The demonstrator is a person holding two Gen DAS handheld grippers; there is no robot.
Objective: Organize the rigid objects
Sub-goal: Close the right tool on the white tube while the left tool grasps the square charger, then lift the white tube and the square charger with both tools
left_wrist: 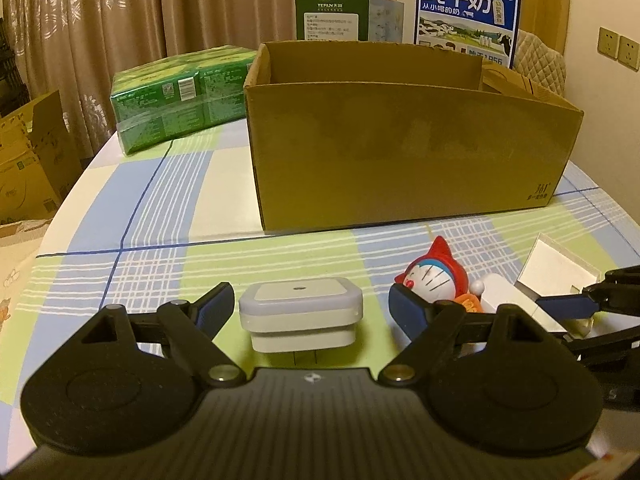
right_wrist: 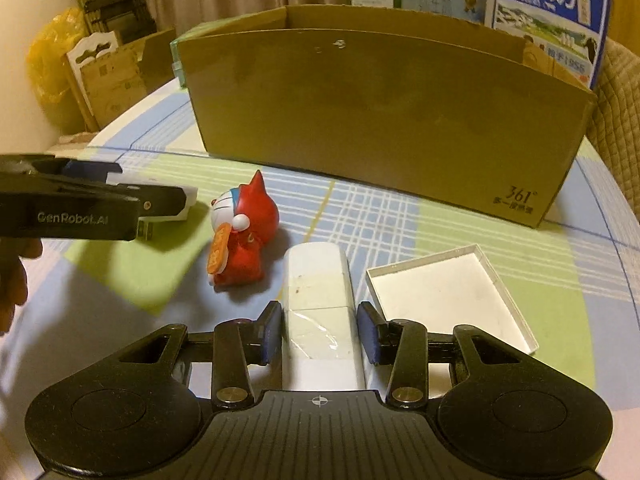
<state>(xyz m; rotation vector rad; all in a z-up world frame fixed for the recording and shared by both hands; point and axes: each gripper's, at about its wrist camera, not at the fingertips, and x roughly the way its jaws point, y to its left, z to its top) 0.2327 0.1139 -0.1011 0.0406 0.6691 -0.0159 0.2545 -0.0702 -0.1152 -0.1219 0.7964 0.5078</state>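
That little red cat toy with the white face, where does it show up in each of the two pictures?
Left wrist view: the red toy is lower right, just beyond the left gripper's right finger.
Right wrist view: the toy lies left of centre, beside the white block.
Shared landmark: the cardboard box behind it.
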